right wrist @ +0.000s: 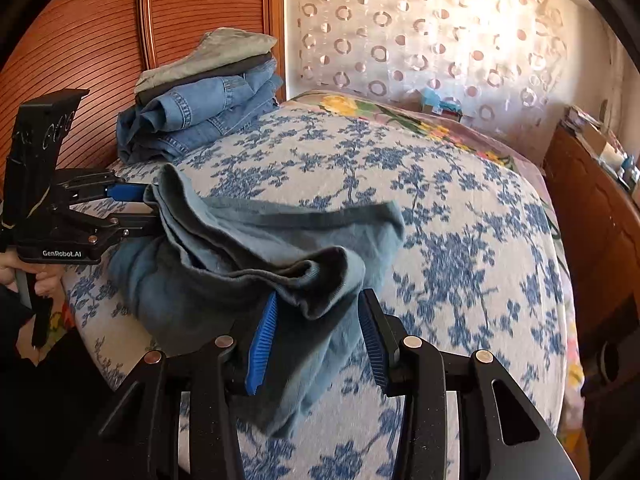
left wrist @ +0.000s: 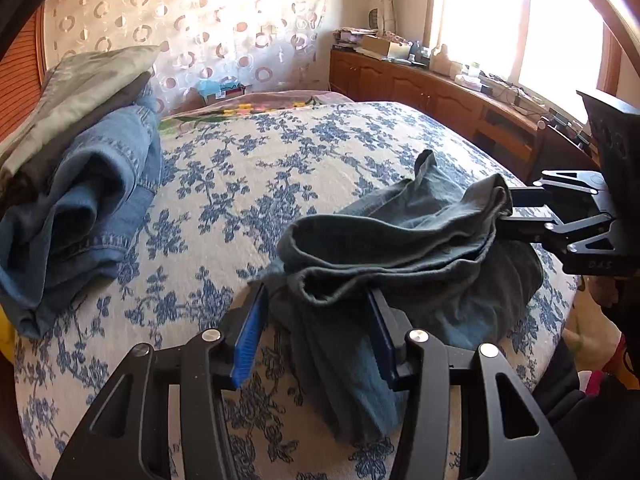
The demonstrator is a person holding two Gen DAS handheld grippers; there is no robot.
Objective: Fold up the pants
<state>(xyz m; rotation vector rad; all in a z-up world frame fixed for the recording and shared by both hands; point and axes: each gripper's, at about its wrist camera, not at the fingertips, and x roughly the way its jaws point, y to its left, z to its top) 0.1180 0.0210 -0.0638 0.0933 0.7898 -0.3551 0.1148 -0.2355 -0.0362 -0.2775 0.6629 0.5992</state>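
Lying on the bed (left wrist: pixel 280 168) is one pair of dark teal pants (left wrist: pixel 400 240), bunched near its front edge. One stack of folded clothes (right wrist: pixel 200 92) sits behind. Two claws, left claw (left wrist: pixel 316 332) and right claw (right wrist: pixel 316 336), stand half open, released, with pants cloth between their pads.

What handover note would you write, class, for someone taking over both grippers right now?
Left gripper: open, with one end of the pants loose between its jaws.
Right gripper: open, with the other end between its jaws.
Pants: bunched in a rough fold near the edge of the bed.
Done: the stack of clothes is already folded.
Left: probably regrasp, flatten and finish the fold.
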